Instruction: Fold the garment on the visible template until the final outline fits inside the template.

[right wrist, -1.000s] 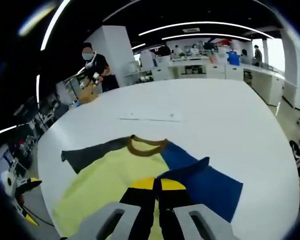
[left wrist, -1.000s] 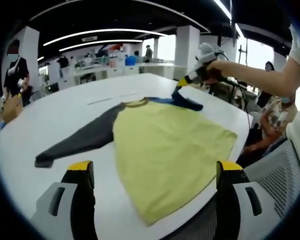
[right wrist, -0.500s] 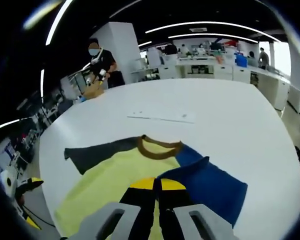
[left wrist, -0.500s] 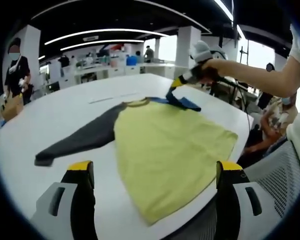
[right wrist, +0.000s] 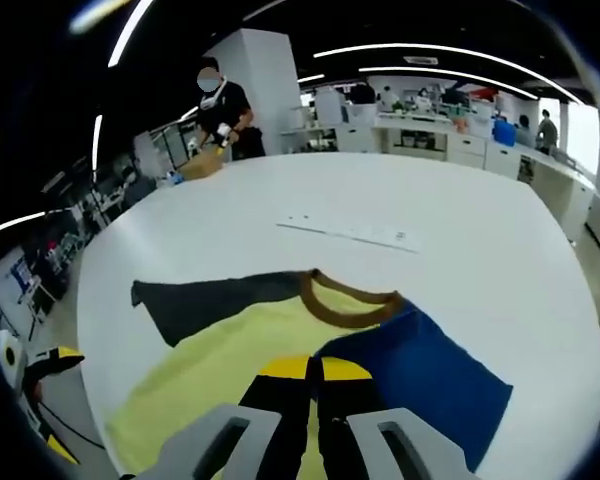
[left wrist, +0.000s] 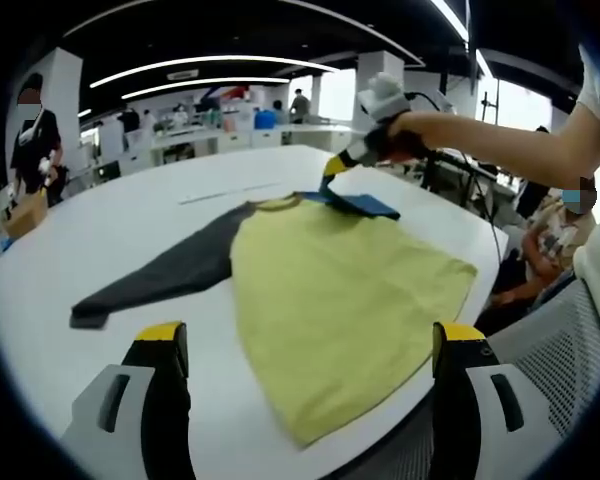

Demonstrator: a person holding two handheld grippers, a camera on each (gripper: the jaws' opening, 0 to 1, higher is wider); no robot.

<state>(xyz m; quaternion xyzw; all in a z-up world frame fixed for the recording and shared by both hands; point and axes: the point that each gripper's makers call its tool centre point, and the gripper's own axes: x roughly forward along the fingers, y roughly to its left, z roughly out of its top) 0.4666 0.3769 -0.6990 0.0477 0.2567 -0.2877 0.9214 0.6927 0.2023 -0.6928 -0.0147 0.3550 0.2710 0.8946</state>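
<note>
shirt (left wrist: 340, 300): yellow body spread flat on white table (left wrist: 130, 240), grey sleeve (left wrist: 160, 280) stretched left | right gripper (right wrist: 315, 372): jaws clamped on blue sleeve (right wrist: 430, 380), lifted near collar (right wrist: 345, 308) | left gripper (left wrist: 310, 345): jaws spread, holding nothing, near table edge

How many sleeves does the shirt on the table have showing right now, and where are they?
2. The grey sleeve lies stretched flat on the white table, out from the collar. The blue sleeve is lifted at the far side, pinched in the right gripper.
</note>
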